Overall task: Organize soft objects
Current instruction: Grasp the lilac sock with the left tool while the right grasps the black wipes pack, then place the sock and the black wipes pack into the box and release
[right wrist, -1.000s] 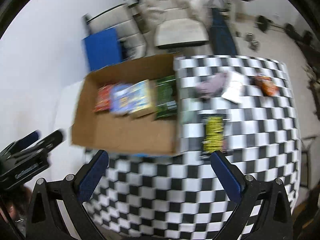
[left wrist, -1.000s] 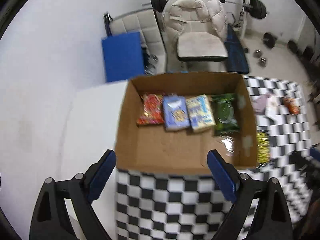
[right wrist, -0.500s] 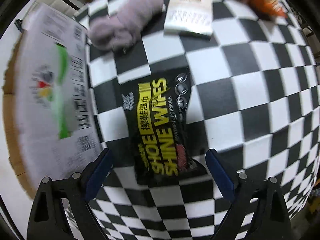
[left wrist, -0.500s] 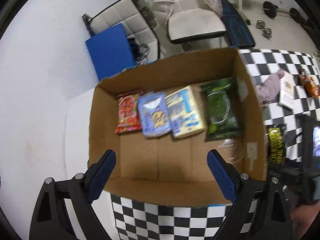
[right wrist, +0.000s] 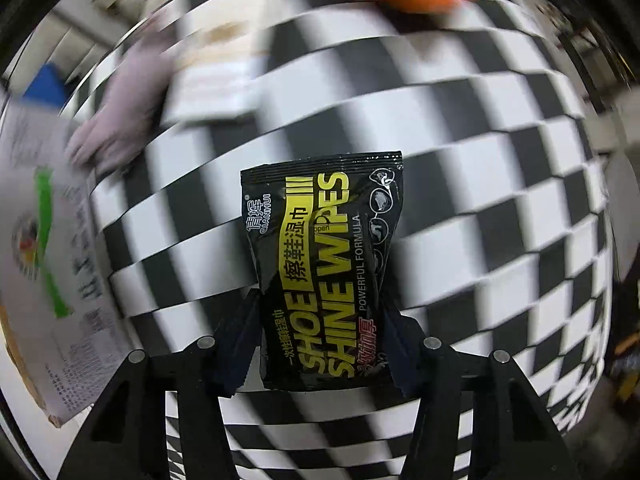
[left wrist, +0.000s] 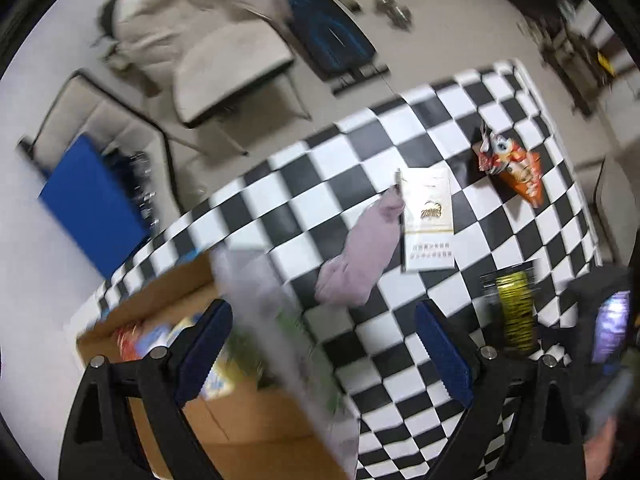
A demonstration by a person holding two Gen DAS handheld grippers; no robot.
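Cardboard box (left wrist: 248,436) sat at the checkered table's (left wrist: 360,160) left edge, several blurred packets inside. Right gripper (right wrist: 316,344) pinched one black shoe-wipes pack (right wrist: 324,264) above the table. Left gripper (left wrist: 324,352) was spread, empty. One purple cloth (left wrist: 360,256), one white packet (left wrist: 428,220) and one orange bag (left wrist: 516,172) lay mid-table.

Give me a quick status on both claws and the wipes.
Right claw shut on shoe shine wipes pack, lifted off checkered table. Left claw open, empty, above cardboard box edge. Path to the box looks clear.
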